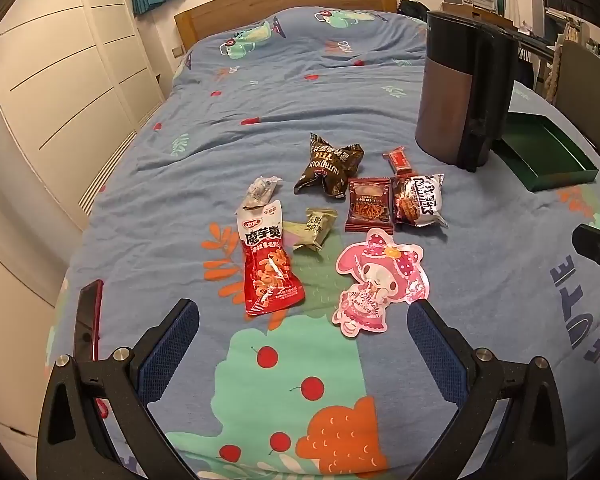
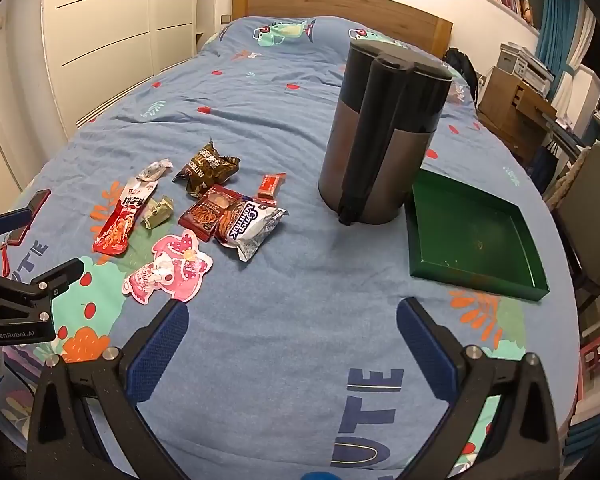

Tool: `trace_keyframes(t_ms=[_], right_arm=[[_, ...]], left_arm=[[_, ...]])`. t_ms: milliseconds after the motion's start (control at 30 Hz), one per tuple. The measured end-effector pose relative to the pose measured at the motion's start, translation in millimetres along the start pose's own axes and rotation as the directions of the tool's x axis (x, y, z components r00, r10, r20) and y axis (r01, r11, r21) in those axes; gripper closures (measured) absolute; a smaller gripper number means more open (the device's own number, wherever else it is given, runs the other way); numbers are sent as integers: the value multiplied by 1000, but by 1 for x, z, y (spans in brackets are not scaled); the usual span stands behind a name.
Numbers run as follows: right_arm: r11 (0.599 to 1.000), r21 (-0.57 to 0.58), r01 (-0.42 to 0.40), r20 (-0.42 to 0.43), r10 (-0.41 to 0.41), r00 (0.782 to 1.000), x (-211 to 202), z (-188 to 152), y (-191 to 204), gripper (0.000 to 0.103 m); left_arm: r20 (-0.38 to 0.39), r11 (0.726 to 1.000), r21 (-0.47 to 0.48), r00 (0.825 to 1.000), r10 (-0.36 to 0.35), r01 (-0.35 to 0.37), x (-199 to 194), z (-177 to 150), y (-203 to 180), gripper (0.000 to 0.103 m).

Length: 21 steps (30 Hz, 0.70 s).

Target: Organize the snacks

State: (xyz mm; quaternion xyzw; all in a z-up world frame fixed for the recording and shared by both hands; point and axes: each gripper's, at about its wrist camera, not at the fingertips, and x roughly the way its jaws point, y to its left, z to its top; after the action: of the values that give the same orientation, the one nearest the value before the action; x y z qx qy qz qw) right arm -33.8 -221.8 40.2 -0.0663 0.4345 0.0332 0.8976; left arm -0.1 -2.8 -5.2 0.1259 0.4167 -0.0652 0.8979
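Left tool (image 1: 303, 322): bottom of the left wrist view, jaws spread wide, nothing between them, above the bedspread (image 1: 380, 120).
Right tool (image 2: 292, 320): bottom of the right wrist view, jaws likewise wide apart and empty.
Pink character pouch (image 1: 381, 282): just beyond the left tool, centre of frame.
Red konjac pouch (image 1: 269, 265): left of the pink pouch.
Small green sachet (image 1: 314, 230): touching the red pouch's right edge.
Clear wrapper (image 1: 262, 191): at the red pouch's top.
Brown crumpled bag (image 1: 331, 166), dark red packet (image 1: 370, 205), white-and-brown bag (image 1: 418, 199), small red bar (image 1: 398, 159): clustered beyond, mid-frame.
Dark bin (image 2: 380, 136): upright, upper centre of the right view.
Green tray (image 2: 472, 236): just right of the bin, holding no snacks.
Red phone (image 1: 88, 316): left edge.
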Motion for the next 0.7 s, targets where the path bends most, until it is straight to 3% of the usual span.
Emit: trace_keyframes(t_ms=[700], right_arm=[[1000,2,-1,-2,1,1000,1,-2,-2,0]], left_arm=[[-9,1000,-4,1000,-5,5,1,0,2,1]])
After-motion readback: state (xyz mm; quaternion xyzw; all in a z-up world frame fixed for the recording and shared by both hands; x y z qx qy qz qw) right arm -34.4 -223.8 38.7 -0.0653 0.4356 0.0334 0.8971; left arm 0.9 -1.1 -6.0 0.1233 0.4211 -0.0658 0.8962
